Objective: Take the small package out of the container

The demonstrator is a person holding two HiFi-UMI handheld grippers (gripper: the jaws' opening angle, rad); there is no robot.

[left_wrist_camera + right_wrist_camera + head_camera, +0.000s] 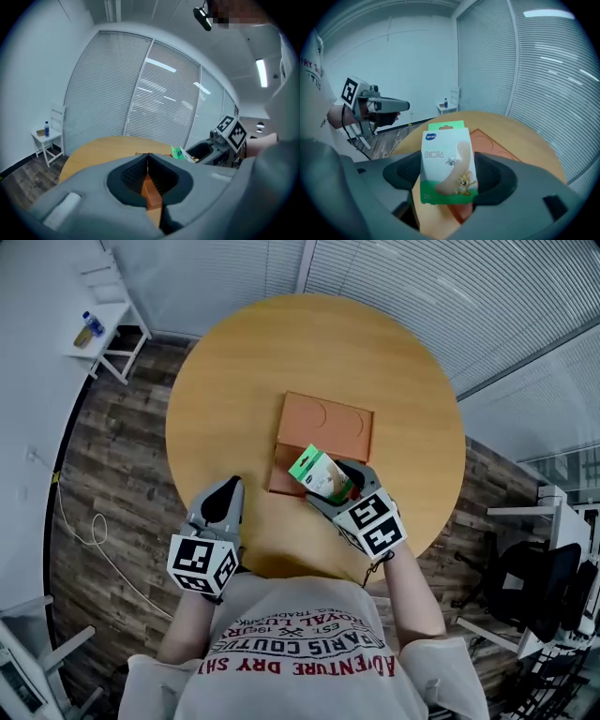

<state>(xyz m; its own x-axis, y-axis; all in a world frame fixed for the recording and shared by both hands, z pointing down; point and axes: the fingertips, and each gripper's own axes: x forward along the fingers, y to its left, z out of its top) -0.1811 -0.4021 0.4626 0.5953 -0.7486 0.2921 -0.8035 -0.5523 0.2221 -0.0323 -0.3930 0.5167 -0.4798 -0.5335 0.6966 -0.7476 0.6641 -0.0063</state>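
Open tabletop [234, 362] around orange container [328, 423], left gripper [230, 486] near its front-left corner

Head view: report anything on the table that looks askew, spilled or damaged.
Nothing stands out. The small package sits tilted only because the right gripper grips it over the near edge of the container; the table shows no spill or damage.

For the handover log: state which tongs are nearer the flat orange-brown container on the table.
Right. The right tongs hold the small green-and-white package at the near edge of the flat orange-brown container; the left tongs sit shut off its near-left corner.
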